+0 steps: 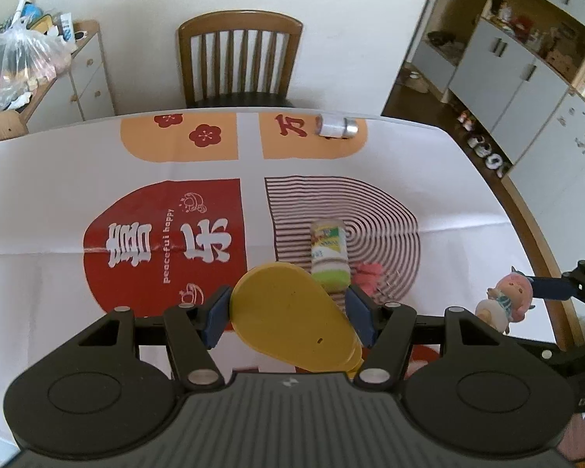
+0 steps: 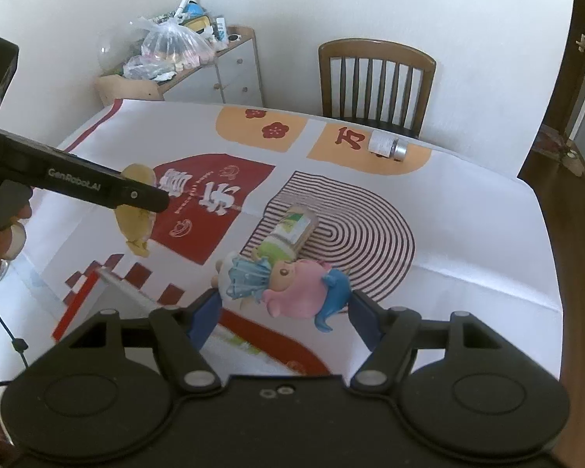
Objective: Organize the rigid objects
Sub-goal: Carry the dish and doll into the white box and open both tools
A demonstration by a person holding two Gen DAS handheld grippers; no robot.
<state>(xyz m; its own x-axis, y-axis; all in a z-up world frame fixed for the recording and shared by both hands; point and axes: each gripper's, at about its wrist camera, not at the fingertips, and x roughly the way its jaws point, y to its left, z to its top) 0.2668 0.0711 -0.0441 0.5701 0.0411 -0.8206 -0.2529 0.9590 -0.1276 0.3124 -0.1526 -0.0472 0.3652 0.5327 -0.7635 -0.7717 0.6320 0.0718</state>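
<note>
My left gripper (image 1: 288, 318) is shut on a yellow pear-shaped plastic piece (image 1: 292, 319) and holds it above the table; it also shows in the right wrist view (image 2: 134, 210). My right gripper (image 2: 282, 306) is shut on a pink-haired doll figurine (image 2: 280, 280), held sideways above the cloth; the doll also shows in the left wrist view (image 1: 505, 300). A green-capped spice bottle (image 1: 329, 253) lies on its side on the striped pattern, and shows in the right wrist view (image 2: 288, 232). A silver-capped jar (image 1: 336, 125) lies on its side near the far edge.
A printed tablecloth (image 1: 97, 163) covers the table. A wooden chair (image 1: 240, 58) stands behind the far edge. A small pink item (image 1: 368, 277) lies right of the spice bottle. A grey box edge (image 2: 124, 292) sits at the near left. A cluttered cabinet (image 2: 199, 70) stands at left.
</note>
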